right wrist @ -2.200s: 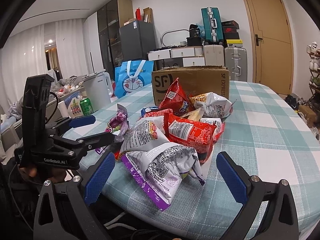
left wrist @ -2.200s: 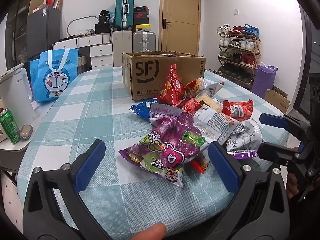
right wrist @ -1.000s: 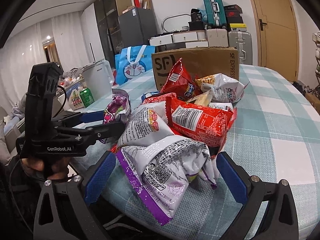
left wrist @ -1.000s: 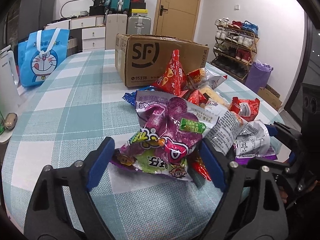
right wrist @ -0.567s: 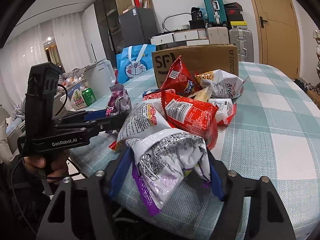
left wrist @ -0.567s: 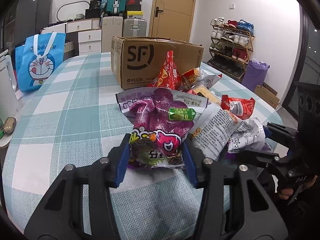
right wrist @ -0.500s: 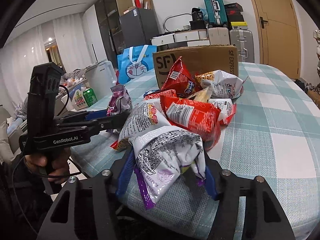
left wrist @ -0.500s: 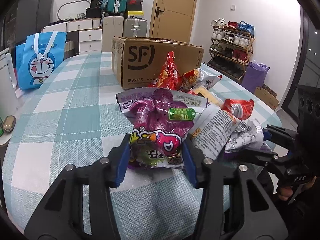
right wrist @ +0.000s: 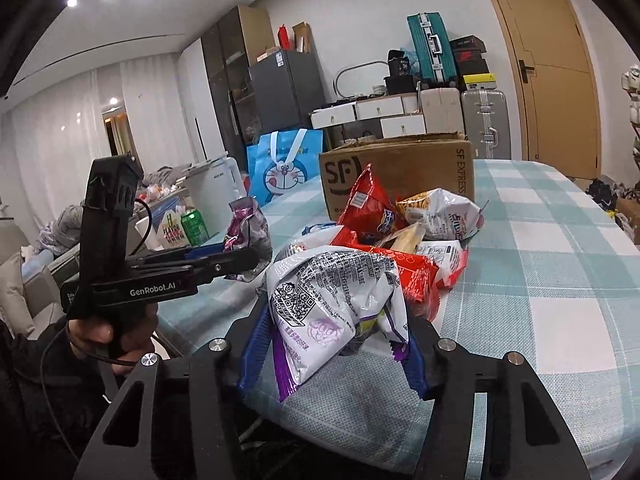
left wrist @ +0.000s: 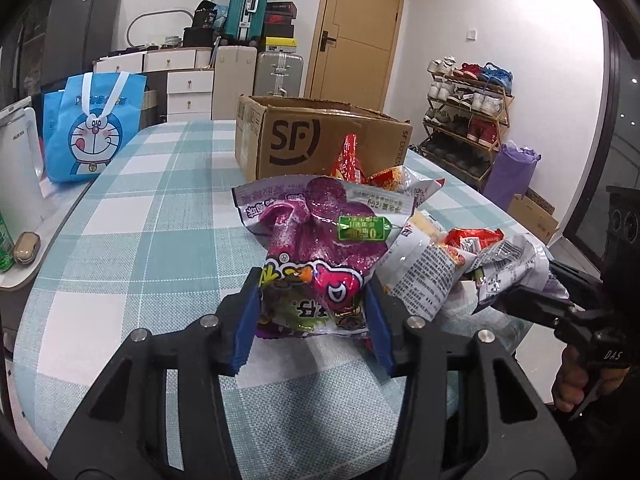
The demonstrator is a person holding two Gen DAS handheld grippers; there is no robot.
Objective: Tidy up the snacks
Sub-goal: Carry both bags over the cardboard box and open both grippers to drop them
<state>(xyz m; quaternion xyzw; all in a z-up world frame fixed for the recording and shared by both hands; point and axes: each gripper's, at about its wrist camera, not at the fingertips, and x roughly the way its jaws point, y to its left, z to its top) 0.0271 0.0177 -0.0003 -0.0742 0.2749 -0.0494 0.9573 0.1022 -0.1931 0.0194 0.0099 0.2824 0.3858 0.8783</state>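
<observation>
Left wrist view: we see the left gripper [left wrist: 311, 320] clamped shut on a purple snack bag [left wrist: 318, 248], its lower edge hidden between blue pads; the snack pile [left wrist: 420, 220] is mostly blocked behind it, before the cardboard box [left wrist: 320, 142].

Right wrist view: right gripper [right wrist: 332, 354], jaws closing, squeezes a white crumpled bag [right wrist: 332, 296] over the checked table [right wrist: 560, 248]; bag underside hidden. Print unreadable.
</observation>
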